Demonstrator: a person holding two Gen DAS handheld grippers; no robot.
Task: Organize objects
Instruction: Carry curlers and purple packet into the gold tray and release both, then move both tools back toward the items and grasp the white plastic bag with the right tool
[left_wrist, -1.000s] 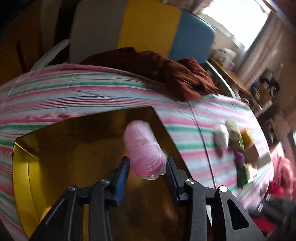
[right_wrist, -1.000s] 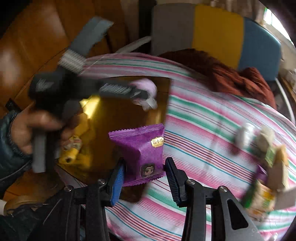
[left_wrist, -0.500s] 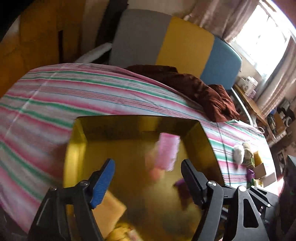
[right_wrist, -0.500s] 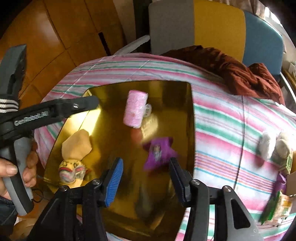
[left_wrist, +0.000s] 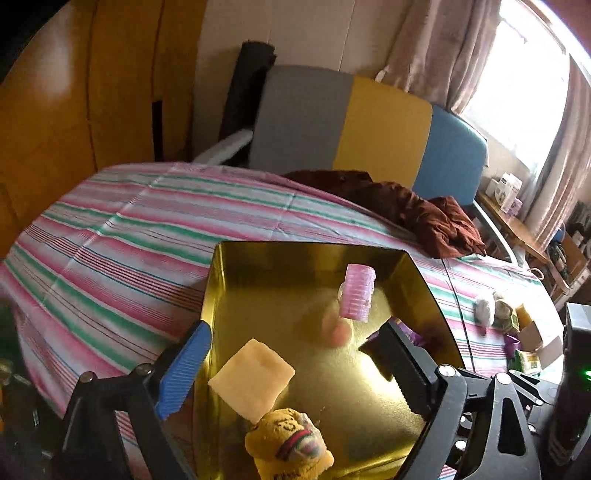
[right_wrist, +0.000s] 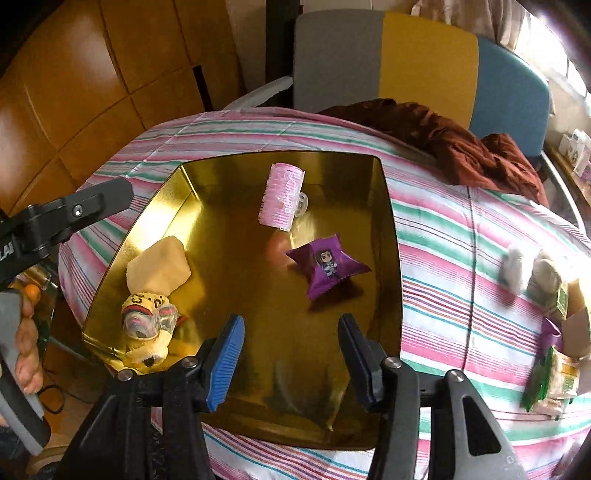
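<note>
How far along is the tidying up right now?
Done: the pink roller, purple packet, beige pouch and yellow toy lie in the gold tray. In hand: nothing; the left gripper and right gripper are open. Left: the small items on the striped cloth.

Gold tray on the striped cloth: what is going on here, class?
A person with a gripper in each hand is sorting small items into the gold tray. The pink hair roller and purple snack packet lie inside it. The left gripper and right gripper, jaws just opened, hold nothing. More items wait on the cloth.
</note>
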